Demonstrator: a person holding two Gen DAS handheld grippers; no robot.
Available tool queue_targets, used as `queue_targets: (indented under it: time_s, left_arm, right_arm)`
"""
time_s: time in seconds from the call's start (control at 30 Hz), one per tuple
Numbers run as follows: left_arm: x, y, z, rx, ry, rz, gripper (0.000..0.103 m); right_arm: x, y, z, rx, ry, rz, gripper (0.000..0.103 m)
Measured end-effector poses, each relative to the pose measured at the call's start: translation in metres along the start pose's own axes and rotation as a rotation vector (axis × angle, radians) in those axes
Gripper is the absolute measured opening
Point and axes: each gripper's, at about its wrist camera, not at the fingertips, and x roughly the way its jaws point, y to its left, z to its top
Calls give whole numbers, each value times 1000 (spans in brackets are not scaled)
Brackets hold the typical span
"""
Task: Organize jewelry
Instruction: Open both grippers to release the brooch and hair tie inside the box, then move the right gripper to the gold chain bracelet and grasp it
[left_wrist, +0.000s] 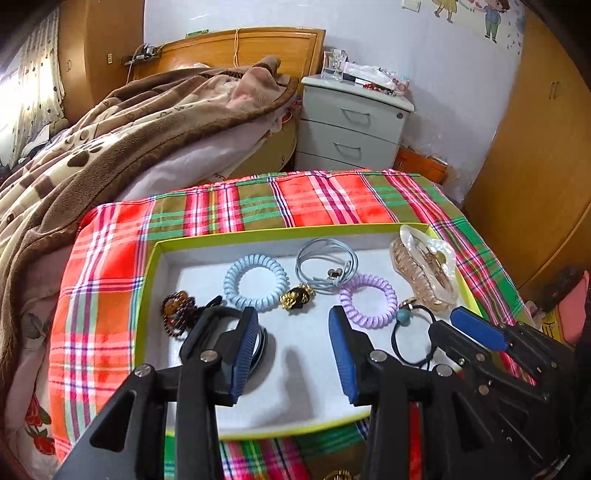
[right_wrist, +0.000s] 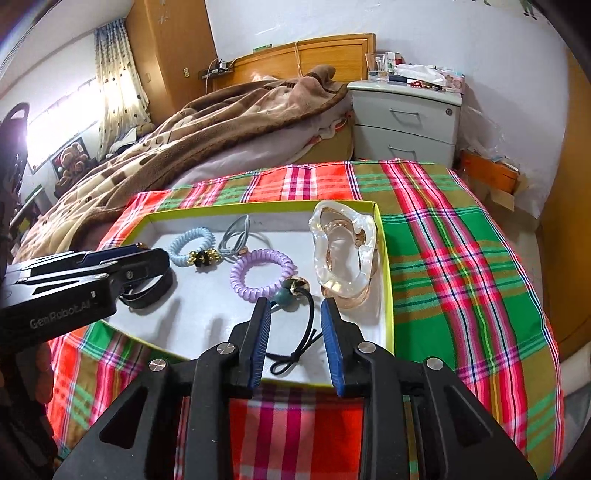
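A shallow white tray with a lime-green rim (left_wrist: 155, 266) lies on a plaid cloth. It holds a blue coil hair tie (left_wrist: 255, 282), a lilac coil tie (left_wrist: 368, 301), grey elastic loops (left_wrist: 327, 264), a gold-and-black charm (left_wrist: 297, 297), a brown bead bracelet (left_wrist: 177, 312) and a clear claw clip (left_wrist: 424, 266). My left gripper (left_wrist: 293, 312) hangs open over the tray's middle. A black band (left_wrist: 264, 347) lies on the tray floor beside its left finger. My right gripper (right_wrist: 294, 302) is open above a black elastic with a teal bead (right_wrist: 285, 297); its pads do not touch the cord.
The plaid cloth (right_wrist: 461, 258) covers a raised surface beside a bed with a brown blanket (left_wrist: 110, 155). A grey nightstand (left_wrist: 351, 125) stands behind it, and wooden wardrobes (left_wrist: 535, 166) line the right. More of the cloth shows to the right of the tray.
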Motion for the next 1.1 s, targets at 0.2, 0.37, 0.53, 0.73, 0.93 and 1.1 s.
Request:
queue_targets:
  time_s: [0.2, 0.37, 0.53, 0.73, 0.93, 1.1]
  left_arm:
    - [-20, 7, -14, -23, -14, -4, 42]
    - [-36, 18, -28, -55, -26, 7, 42]
    - [-48, 30, -43, -94, -32, 6, 42]
    - [-55, 40, -62, -127, -20, 14, 42]
    - [-61, 51, -77, -163, -14, 24, 42]
    - [-64, 58, -86, -178, -8, 28, 42]
  right_arm:
    - [-14, 5, -9, -3, -13, 16, 29]
    - [-24, 9, -17, -3, -16, 31, 29]
    - [-30, 18, -31, -13, 4, 114, 29]
    - [-29, 31, -45, -62, 46, 228, 29]
    - [-24, 51, -55, -146, 82, 338, 29]
    - [-13, 63, -61, -202, 129, 364, 29]
